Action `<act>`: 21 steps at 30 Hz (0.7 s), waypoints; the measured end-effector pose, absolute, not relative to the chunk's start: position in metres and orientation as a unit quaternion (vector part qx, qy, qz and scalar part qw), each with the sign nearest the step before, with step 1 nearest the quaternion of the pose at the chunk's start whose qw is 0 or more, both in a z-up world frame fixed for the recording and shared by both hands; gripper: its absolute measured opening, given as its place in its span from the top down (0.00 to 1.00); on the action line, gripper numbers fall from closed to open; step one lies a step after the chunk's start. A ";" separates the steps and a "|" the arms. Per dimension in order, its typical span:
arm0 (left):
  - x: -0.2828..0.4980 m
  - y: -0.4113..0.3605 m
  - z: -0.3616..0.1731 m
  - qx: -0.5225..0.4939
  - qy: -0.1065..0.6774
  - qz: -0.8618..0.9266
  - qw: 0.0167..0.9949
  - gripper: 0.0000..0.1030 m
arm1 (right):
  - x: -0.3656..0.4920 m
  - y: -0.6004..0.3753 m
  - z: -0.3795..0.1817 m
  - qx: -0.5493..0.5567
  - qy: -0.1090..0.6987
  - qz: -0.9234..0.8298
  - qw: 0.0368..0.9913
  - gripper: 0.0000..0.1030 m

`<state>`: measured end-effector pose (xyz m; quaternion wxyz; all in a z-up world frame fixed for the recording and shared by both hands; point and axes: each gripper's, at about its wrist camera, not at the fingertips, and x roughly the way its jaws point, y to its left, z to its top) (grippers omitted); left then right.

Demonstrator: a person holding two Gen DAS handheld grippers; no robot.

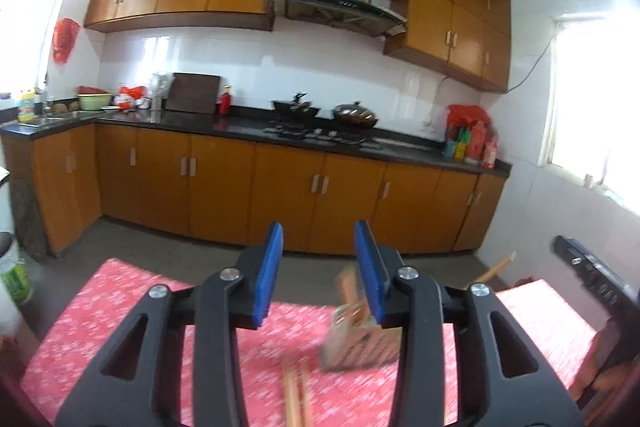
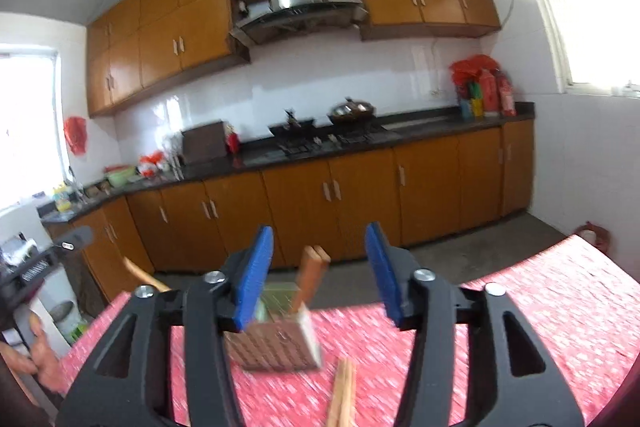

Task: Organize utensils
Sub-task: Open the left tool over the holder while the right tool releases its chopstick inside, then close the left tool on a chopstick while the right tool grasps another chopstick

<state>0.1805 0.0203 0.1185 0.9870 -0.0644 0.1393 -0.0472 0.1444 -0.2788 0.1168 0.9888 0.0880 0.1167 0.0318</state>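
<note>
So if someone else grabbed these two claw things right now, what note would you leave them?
Left claw: open, nothing between its blue pads.
Right claw: open, holding nothing; the holder shows behind the gap.
Holder: a slatted box on the red tablecloth, with a brown-handled utensil already standing in it.
Chopsticks: lying loose on the cloth, just in front of the holder.
Done: one utensil is in the holder.
Left: pick up the chopsticks and stand them in the holder. The pictures are blurred, so check for other loose pieces.
</note>
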 end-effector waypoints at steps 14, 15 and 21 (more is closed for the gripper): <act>0.156 0.051 -0.044 -0.051 0.359 -0.047 0.931 0.66 | 0.150 -0.276 -0.069 0.105 0.398 0.050 0.910 0.85; 0.155 0.050 -0.050 -0.052 0.367 -0.050 0.928 0.67 | 0.148 -0.270 -0.075 0.105 0.405 0.055 0.907 0.85; 0.153 0.040 -0.070 -0.058 0.394 -0.060 0.915 0.69 | 0.150 -0.261 -0.094 0.089 0.424 0.058 0.900 0.86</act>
